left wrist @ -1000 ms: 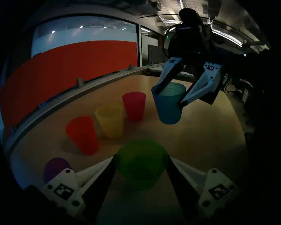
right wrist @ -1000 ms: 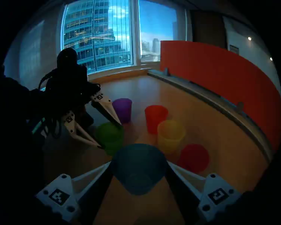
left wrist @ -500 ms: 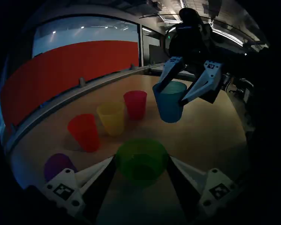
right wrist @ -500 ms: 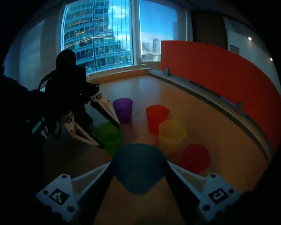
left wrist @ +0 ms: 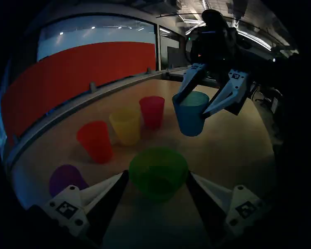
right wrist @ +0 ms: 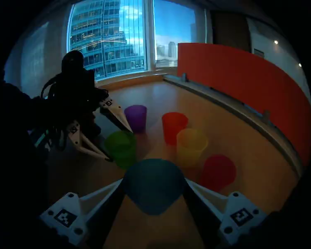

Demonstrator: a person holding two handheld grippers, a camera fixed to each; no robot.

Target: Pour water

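A: Wood first, then. What is the broadest thing around the translucent yellow plastic cup (left wrist: 125,125)?

B: The pale wooden table (left wrist: 234,145) it stands on. Behind the yellow cup runs a long red wall panel (left wrist: 72,70). A tall glass window (right wrist: 110,37) onto city towers closes off one end of the table.

A: And the two claws?

B: The left gripper (left wrist: 156,179) sits on the side of the yellow cup away from the panel. Its two fingers press on either side of a translucent green plastic cup (left wrist: 157,166). Whether that cup's base touches the table cannot be told. The right gripper (left wrist: 190,107) is on that same side, farther from the window than the yellow cup. It clamps a translucent blue plastic cup (left wrist: 190,120) from both sides. The blue cup is mouth upward, slightly tilted and seemingly clear of the table.

A: Is there water in them?

B: The light is too dim to tell whether either cup holds any.

A: And the loose cups?

B: They form a row with the yellow cup, all upright. An orange-red plastic cup (left wrist: 95,140) stands just beside it on the window side. A purple plastic cup (left wrist: 64,179) stands beyond that one. A crimson plastic cup (left wrist: 152,111) stands just beside the yellow cup on its other side.
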